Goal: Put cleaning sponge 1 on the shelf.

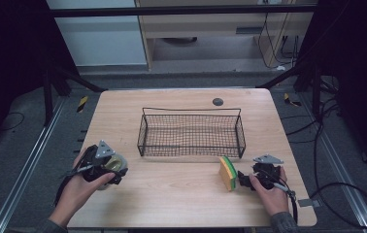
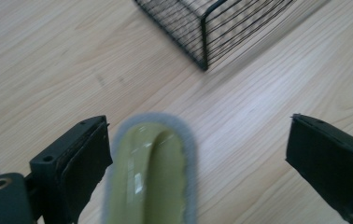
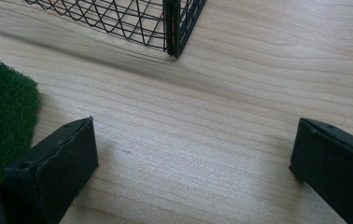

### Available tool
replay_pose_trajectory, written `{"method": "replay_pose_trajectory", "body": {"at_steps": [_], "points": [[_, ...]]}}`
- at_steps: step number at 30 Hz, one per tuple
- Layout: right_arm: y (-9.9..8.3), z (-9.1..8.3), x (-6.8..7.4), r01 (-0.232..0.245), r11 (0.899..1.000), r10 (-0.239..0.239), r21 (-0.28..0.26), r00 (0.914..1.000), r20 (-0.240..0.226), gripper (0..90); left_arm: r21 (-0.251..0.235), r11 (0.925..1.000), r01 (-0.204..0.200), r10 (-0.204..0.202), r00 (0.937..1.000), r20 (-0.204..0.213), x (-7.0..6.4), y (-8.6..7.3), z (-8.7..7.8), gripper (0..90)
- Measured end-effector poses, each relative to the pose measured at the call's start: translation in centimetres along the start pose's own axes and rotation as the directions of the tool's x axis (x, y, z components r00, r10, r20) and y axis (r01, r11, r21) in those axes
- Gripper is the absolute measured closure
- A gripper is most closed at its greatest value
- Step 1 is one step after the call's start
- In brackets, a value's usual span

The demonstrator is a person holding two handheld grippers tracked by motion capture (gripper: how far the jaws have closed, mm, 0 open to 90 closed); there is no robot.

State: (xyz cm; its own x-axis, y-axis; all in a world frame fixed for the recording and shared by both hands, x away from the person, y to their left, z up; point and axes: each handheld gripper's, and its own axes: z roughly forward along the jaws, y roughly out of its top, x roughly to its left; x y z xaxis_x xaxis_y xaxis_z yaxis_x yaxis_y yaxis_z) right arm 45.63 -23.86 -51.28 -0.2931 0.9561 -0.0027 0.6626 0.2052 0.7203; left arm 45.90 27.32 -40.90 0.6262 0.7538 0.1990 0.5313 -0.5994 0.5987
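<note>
A black wire basket [image 1: 191, 132] was seen standing at the middle of the wooden worktop [image 1: 172, 194]. The left gripper [image 2: 198, 154] was held spread wide near the worktop's left edge, with a roll of tape [image 2: 151, 172] standing between its jaws, close to the left one, though contact could not be told. The right gripper [image 3: 193, 163] was likewise held released over bare wood, a yellow-and-green sponge [image 1: 227, 173] being just beside it on its left.
</note>
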Motion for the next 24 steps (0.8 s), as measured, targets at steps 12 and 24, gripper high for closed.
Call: {"method": "replay_pose_trajectory", "body": {"at_steps": [12,24], "points": [[0.0,-0.1,0.0,0.005,1.0,-0.005,0.01,1.0,-0.001,0.9,0.224,0.9743,0.024,-0.054,0.9905,0.126,3.5,-0.1,1.3,14.6],[0.0,-0.1,0.0,0.005,1.0,-0.005,0.012,1.0,-0.002,0.9,0.353,0.9344,-0.052,-0.002,0.9887,0.15,4.8,0.3,2.9,28.8]]}}
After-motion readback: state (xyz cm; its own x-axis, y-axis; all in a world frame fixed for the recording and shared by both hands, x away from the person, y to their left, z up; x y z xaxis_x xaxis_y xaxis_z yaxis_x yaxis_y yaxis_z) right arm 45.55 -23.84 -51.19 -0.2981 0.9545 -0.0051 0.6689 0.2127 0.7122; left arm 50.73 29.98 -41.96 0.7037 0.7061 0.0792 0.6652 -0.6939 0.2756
